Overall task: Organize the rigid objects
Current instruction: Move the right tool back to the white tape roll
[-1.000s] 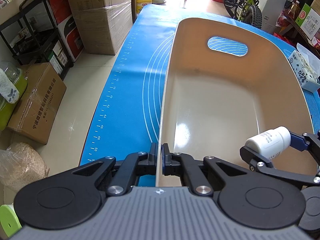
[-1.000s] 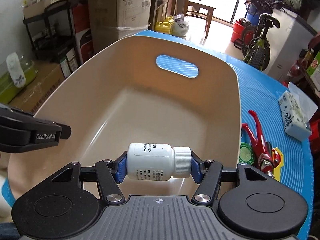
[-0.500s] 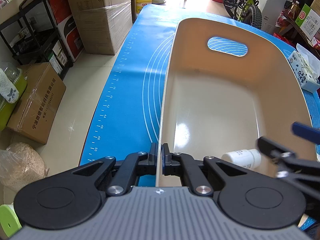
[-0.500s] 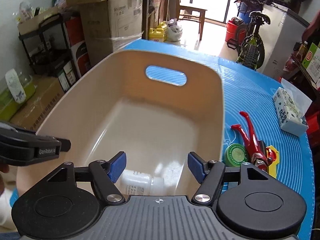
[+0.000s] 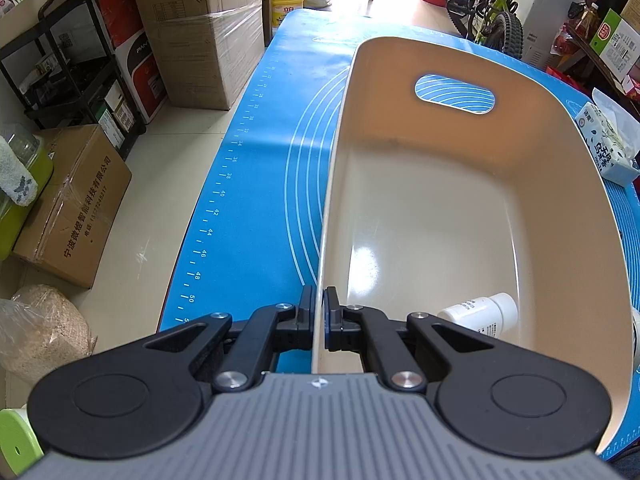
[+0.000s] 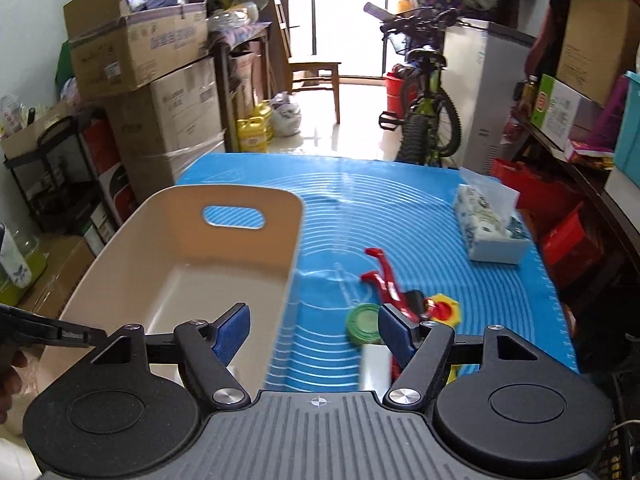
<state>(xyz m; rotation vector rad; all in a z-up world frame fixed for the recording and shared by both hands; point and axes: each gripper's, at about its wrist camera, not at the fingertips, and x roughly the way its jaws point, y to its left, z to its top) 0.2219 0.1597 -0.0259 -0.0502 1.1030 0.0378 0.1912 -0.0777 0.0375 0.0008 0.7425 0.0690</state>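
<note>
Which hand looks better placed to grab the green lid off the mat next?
Right. The right gripper is open and empty, with the green lid just ahead on the mat. The left gripper is clamped on the bin wall.

L tool [image 5: 319,312] clamped tight; R tool [image 6: 314,330] jaws spread, empty.

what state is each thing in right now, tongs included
left tongs: shut on the bin's near wall
right tongs: open, nothing between them
beige bin: upright on the blue mat
white bottle: on its side in the bin, capped
red pliers: flat on the mat
green lid: flat on the mat
tissue pack: a tissue sticking out
</note>
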